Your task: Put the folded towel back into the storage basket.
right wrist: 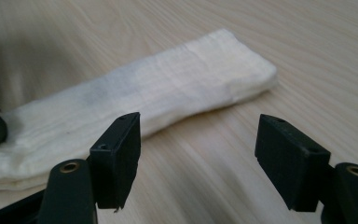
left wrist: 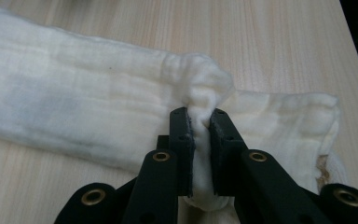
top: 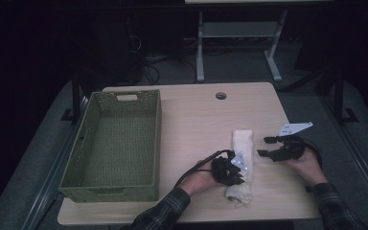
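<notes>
The left gripper (left wrist: 201,122) pinches a small bunch of the folded white cloth (top: 242,158) lying on the table (top: 191,124) right of the green basket (top: 112,143). The right gripper (right wrist: 198,158) hangs spread, empty. Such a skimpy pinch could slip, or the fold could flop open when lifted.

left tongs (left wrist: 201,122): clamped (jaws nearly together) | right tongs (right wrist: 198,154): jaws wide apart, held level

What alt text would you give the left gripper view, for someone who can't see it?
Two black jaws of the left gripper pinch a bunched fold of a white folded cloth that lies on a pale wooden table. The cloth stretches away to the left, with a brownish stain near its right end.
</notes>
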Tool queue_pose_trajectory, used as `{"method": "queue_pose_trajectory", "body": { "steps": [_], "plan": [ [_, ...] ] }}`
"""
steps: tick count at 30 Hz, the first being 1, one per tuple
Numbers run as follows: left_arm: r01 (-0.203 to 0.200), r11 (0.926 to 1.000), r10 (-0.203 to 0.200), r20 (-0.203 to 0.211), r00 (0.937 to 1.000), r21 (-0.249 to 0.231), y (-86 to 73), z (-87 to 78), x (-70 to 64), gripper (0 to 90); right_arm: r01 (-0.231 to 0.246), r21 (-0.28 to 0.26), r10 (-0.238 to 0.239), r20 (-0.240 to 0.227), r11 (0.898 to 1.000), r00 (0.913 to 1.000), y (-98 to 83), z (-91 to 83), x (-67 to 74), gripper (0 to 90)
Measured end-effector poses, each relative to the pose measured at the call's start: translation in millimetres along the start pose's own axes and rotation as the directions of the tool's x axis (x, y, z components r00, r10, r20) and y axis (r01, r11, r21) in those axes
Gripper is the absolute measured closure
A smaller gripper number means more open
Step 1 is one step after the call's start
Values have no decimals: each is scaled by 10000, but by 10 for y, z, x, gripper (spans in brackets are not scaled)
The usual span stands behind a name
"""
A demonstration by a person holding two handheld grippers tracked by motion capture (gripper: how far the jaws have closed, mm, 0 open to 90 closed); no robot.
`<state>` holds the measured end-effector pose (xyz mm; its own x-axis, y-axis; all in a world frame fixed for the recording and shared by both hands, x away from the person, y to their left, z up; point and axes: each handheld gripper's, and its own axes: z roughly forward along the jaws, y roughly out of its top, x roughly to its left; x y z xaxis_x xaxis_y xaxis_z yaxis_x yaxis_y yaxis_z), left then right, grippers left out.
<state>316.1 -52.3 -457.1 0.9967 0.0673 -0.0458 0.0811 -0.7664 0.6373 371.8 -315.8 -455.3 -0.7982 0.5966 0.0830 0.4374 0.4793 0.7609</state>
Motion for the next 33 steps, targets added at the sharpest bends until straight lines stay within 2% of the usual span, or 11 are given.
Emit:
{"method": "queue_pose_trajectory", "body": {
  "steps": [4,8,10,12,14,19,22,26,33],
  "plan": [
    [237,9996,-238,-10,9997,-136,-35,-90,-17,813,414,-489,-429,-292,9979,9987,58,-8,1,329],
    [435,9988,-436,-19,9990,-221,-87,-183,-72,813,586,-1158,-637,-411,9915,9971,98,-2,-25,327],
    [497,9986,-500,-118,9987,-206,-116,-223,-107,813,658,-1204,-734,-596,9905,9955,116,28,-37,317],
    [543,9983,-546,-148,9984,-218,-143,-256,-137,813,586,-846,-671,-1009,9947,9926,149,86,-53,303],
    [617,9979,-620,-152,9980,-210,-162,-283,-158,813,722,-120,-732,-1331,9973,9884,206,163,-60,290],
    [785,9966,-788,-107,9968,-246,-214,-341,-217,812,1005,722,-880,-1587,9923,9834,366,347,-54,298],
    [905,9953,-907,-50,9959,-352,-242,-378,-264,812,1104,924,-923,-1813,9896,9791,458,433,-54,301],
    [1025,9937,-1020,130,9947,-452,-257,-418,-342,812,1401,1074,-1181,-1893,9843,9748,560,568,-45,352],
    [743,9961,-733,210,9971,-478,-233,-401,-402,812,1793,1366,-1454,-2269,9743,9630,552,768,-80,383]
  ]
}}
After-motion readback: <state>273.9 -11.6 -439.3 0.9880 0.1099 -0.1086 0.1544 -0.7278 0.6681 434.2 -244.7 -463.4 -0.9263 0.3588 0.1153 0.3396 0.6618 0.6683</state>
